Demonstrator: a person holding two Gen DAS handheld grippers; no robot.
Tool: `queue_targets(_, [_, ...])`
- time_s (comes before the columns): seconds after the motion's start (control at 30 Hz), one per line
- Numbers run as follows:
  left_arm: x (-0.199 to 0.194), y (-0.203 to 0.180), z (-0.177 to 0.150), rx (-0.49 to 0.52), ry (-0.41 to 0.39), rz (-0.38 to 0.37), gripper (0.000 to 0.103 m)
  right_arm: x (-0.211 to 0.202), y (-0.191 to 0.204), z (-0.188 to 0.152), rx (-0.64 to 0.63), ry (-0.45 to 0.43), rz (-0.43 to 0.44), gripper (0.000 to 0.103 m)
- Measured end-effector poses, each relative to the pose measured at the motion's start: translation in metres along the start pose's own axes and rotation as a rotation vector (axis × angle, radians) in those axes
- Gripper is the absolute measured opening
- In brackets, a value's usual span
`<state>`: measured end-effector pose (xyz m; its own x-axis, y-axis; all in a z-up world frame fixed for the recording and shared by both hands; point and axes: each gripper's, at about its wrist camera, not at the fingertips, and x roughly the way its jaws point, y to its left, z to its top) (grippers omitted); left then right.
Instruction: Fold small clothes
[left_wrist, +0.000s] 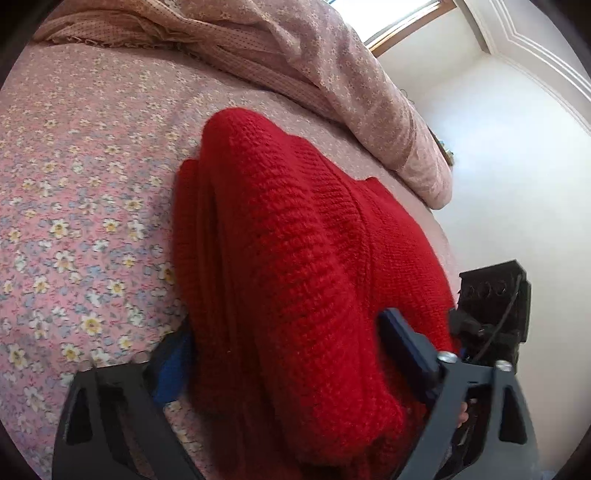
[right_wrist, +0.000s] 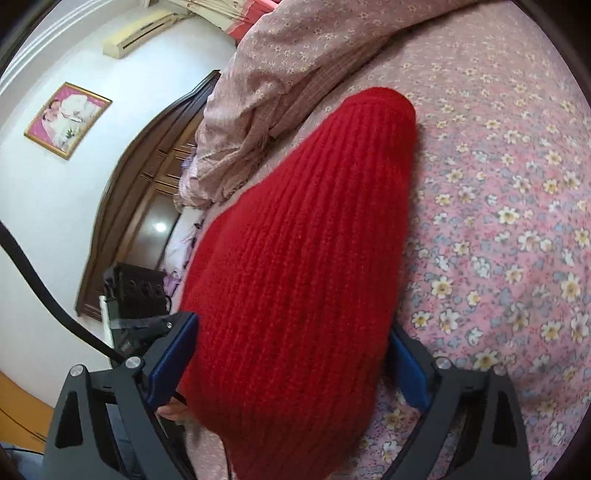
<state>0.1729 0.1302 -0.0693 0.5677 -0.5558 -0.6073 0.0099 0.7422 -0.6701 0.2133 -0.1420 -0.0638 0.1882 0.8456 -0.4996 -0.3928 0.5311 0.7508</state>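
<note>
While the red knit garment (left_wrist: 295, 266) lies bunched on the floral bedsheet (left_wrist: 74, 206), you have both grippers set around it from opposite sides. In the left wrist view your left gripper (left_wrist: 284, 343) stands wide, with the thick folded knit filling the whole gap between its fingers. The right-hand finger (left_wrist: 402, 343) lies against the knit; the other, on the left, is mostly hidden behind the wool, only a strip of blue pad showing. Whether the pads actually press the wool or just flank it, you cannot tell from this view.

In the right wrist view your right gripper (right_wrist: 291, 343) is also spread wide, the garment (right_wrist: 303, 236) running up between its fingers toward the far end, ribs lengthwise. The left blue pad (right_wrist: 177, 354) sits right at the knit's edge; the right one is partly tucked under the wool's rim. Again the grip is unclear: jaws wide, cloth between, pressure not visible.

The sheet (right_wrist: 509, 206) is pink with small white and yellow flowers. A rumpled quilt (left_wrist: 295, 55) in a paler floral print is heaped beyond the garment, near its far end. Each camera catches the other gripper's black body at the frame edge, close beside the knit. A framed picture (right_wrist: 68, 120) hangs on the white wall, with a dark wooden headboard (right_wrist: 147, 177) below it.
</note>
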Motion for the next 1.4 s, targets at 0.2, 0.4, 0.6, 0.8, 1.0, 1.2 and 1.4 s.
queue_targets(0.2, [0.000,-0.008,0.004,0.012,-0.003,-0.019,0.061,-0.010,0.002,-0.005,-0.031,-0.020,-0.019,0.073])
queue_targets(0.4, [-0.014,-0.017,0.007,0.059,-0.046,0.005,0.052,-0.020,0.028,-0.009,-0.172,-0.043,-0.112,0.071])
queue_targets(0.6, [0.000,-0.065,0.024,0.128,-0.069,0.073,0.048,-0.050,0.038,0.001,-0.250,-0.097,-0.179,0.071])
queue_targets(0.8, [0.046,-0.093,0.022,0.139,-0.096,0.036,0.047,-0.097,0.015,0.009,-0.248,-0.186,-0.244,0.070])
queue_targets(1.0, [0.075,-0.107,0.019,0.239,-0.144,0.071,0.047,-0.122,-0.019,0.012,-0.228,-0.234,-0.266,0.070])
queue_targets(1.2, [0.082,-0.100,0.016,0.271,-0.123,0.062,0.052,-0.118,-0.057,0.004,-0.100,-0.222,-0.181,0.074])
queue_targets(1.4, [0.075,-0.094,0.010,0.266,-0.117,0.082,0.056,-0.114,-0.055,-0.002,-0.107,-0.232,-0.193,0.079])
